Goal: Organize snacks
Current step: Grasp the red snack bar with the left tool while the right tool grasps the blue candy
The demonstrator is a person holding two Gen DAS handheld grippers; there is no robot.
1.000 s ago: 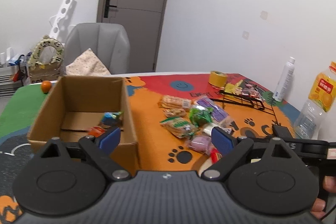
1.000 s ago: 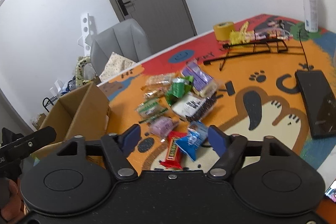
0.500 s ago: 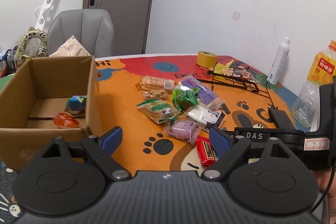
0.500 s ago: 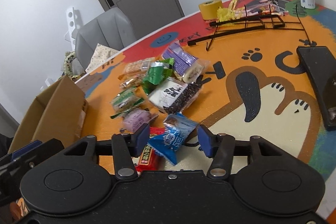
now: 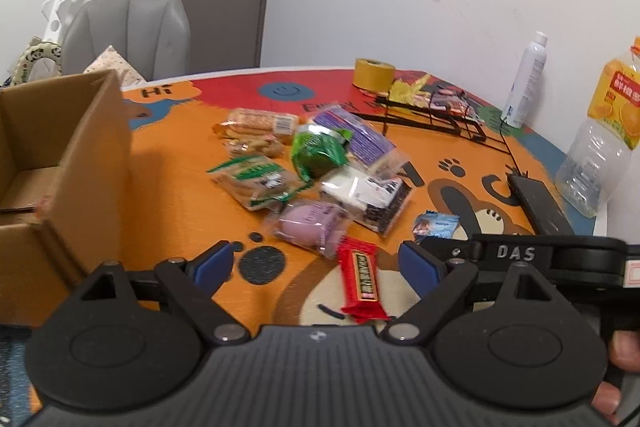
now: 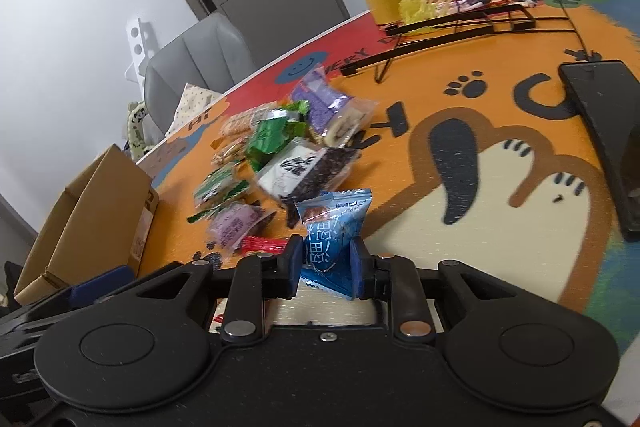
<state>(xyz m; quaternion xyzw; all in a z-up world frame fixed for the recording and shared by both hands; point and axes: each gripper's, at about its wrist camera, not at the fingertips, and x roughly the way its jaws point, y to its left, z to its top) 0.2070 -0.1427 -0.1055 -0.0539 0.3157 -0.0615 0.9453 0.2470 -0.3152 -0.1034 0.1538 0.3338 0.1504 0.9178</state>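
A pile of snack packets lies on the orange mat. My right gripper [image 6: 326,261] is shut on a blue snack packet [image 6: 334,227], which also shows in the left wrist view [image 5: 434,225]. My left gripper [image 5: 316,265] is open and empty, low over a red candy bar [image 5: 362,279] that lies between its fingers. A purple packet [image 5: 310,223], a black-and-white packet [image 5: 366,193] and a green packet [image 5: 316,151] lie just beyond. The open cardboard box [image 5: 60,163] stands at the left, also in the right wrist view [image 6: 92,211].
A black phone [image 6: 604,131] lies at the right. A black wire rack [image 5: 432,117], a yellow tape roll [image 5: 374,75], a white spray bottle [image 5: 524,81] and an orange drink bottle [image 5: 600,139] stand at the back and right. A grey chair [image 5: 128,31] is behind the table.
My right gripper has moved down and closed on the blue packet. My left gripper has swung right from the box to over the red candy bar, staying open.
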